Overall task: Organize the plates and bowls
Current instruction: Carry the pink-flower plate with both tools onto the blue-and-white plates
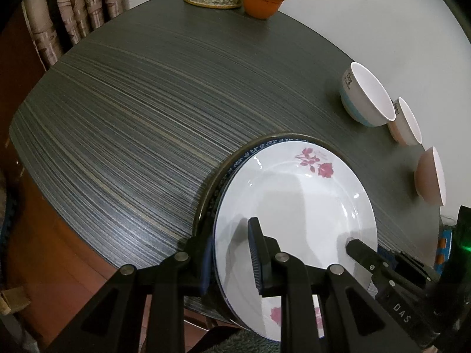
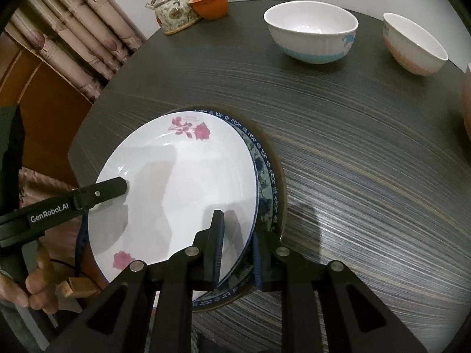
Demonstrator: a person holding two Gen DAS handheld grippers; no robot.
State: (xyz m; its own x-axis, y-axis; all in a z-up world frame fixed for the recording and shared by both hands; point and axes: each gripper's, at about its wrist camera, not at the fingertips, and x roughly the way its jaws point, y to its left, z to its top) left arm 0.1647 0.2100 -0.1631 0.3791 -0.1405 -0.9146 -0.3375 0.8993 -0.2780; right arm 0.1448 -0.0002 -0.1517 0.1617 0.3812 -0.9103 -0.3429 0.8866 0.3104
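A stack of plates sits at the near edge of the dark table [image 1: 132,117]. On top is a white plate with red roses [image 1: 294,206] [image 2: 176,191]; under it is a blue-patterned plate [image 2: 265,182] and a dark-rimmed one. My left gripper [image 1: 232,256] is shut on the stack's left rim. My right gripper [image 2: 235,250] is shut on its right rim; it shows in the left wrist view [image 1: 362,253]. The left gripper shows in the right wrist view [image 2: 112,188]. Three bowls stand apart on the table: blue-banded [image 2: 312,32] [image 1: 365,94], pink-banded [image 2: 412,44] [image 1: 406,120] and brownish [image 1: 429,176].
A flowered teapot [image 2: 173,8] and an orange lidded cup [image 2: 212,0] stand at the table's far edge. Curtains [image 2: 73,29] and a wooden cabinet [image 2: 44,94] are on the left. The stack overhangs the table's near edge.
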